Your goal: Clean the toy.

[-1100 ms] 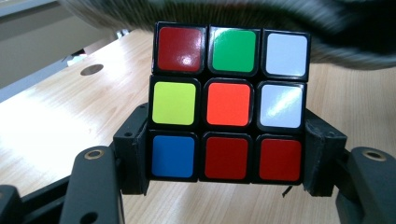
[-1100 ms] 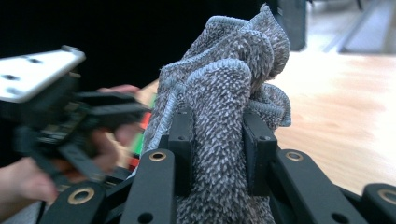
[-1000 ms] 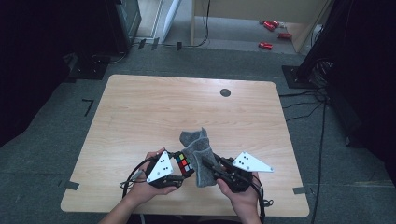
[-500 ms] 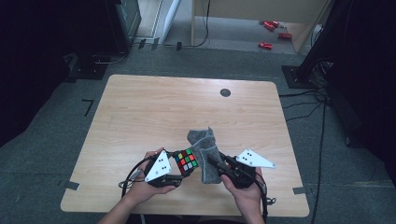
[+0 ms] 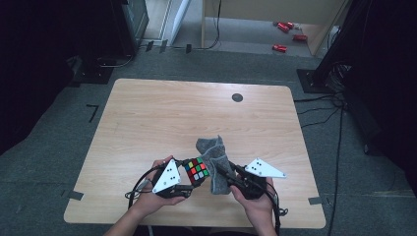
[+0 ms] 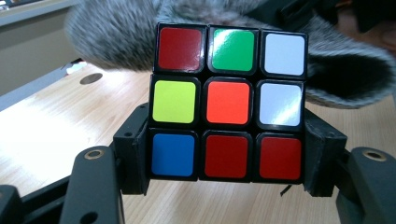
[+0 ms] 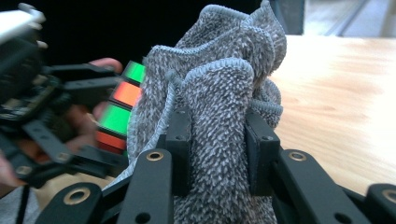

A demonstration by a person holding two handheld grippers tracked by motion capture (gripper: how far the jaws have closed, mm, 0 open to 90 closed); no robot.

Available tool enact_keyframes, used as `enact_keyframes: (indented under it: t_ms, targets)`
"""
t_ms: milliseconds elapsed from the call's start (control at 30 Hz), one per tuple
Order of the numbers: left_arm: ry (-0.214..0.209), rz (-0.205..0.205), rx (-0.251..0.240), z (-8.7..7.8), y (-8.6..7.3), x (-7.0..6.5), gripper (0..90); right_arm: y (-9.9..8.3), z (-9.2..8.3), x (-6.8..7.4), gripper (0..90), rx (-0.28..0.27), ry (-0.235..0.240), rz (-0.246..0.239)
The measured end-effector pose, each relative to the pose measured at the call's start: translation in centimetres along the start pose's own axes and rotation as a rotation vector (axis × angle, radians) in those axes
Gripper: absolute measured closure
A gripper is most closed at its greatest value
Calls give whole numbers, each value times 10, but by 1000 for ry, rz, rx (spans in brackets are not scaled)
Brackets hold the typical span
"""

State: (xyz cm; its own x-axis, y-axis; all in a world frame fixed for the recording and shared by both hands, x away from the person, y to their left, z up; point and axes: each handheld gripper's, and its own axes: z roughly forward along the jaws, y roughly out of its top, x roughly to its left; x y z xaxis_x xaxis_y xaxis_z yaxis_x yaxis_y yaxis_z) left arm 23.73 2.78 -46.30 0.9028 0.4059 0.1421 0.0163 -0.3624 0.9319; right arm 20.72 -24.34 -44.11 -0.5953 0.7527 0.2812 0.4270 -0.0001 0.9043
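The puzzle cube (image 5: 196, 170) sits just to the left of the grey cloth (image 5: 216, 164), and the two look to be touching, so the next wipe is a short push sideways from the right. The left gripper (image 5: 189, 178) pinches the cube by its bottom row, one jaw on each side, and holds it up a little above the wooden table (image 5: 162, 113), near the front edge. The right gripper (image 5: 227, 175) squeezes a thick bunch of the cloth, which stands up tall from the jaws and flops over at the top. The right hand (image 5: 255, 201) is the one that has to move; the left just keeps the cube steady. The cube has black edges and shiny stickers. The face towards the left gripper's camera shows red, green, white, yellow, orange and blue squares, all mixed up. The cloth is fuzzy and knitted, with a lighter rim.
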Motion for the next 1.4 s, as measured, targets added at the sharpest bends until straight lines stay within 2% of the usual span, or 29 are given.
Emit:
enact_keyframes:
  t_ms: [100, 167, 300, 400, 500, 667, 733, 800, 867, 933, 1033, 1100, 1133, 1200, 1400]
  targets:
    - [2, -1, 12, 1, -2, 1, 339, 2, -3, -1, 685, -13, -3, 11]
    - [5, 0, 34, 4, -4, 1, 339, 4, -5, 4, 685, -32, 13, 9]
    - [-7, 10, 53, 7, -5, -2, 339, 8, -4, 21, 683, -50, 64, -33]
    - [-3, 20, 42, 5, -3, -3, 339, 7, -1, 29, 679, -43, 64, -73]
    - [-1, 11, 24, 2, -1, -1, 339, 4, 0, 19, 678, -39, 64, -29]
    - [-2, -5, -12, -2, 1, 1, 339, -1, 1, 0, 681, -2, -6, 13]
    - [0, -8, -15, -2, 1, 2, 339, -2, 0, -3, 681, 1, -21, 20]
    - [3, -5, 1, -1, 0, 2, 339, 0, -2, -3, 681, -11, -23, 25]
    - [6, 4, 28, 2, -2, 2, 339, 3, -5, 2, 681, -34, -1, 20]
    - [2, 11, 46, 5, -4, 0, 339, 7, -6, 11, 681, -57, 31, -2]
    - [-7, 20, 43, 5, -2, -3, 339, 9, -5, 24, 678, -62, 72, -44]
    - [-1, 27, 41, 4, -1, -4, 339, 6, -1, 28, 674, -54, 67, -80]
    - [0, 27, 38, 3, -1, -3, 339, 5, -1, 27, 673, -53, 63, -81]
    - [-3, 16, 21, 1, 0, -2, 339, 3, 1, 21, 672, -54, 75, -47]
    - [-6, -11, -19, -3, 1, 2, 339, -2, 1, 1, 678, -14, -8, 1]
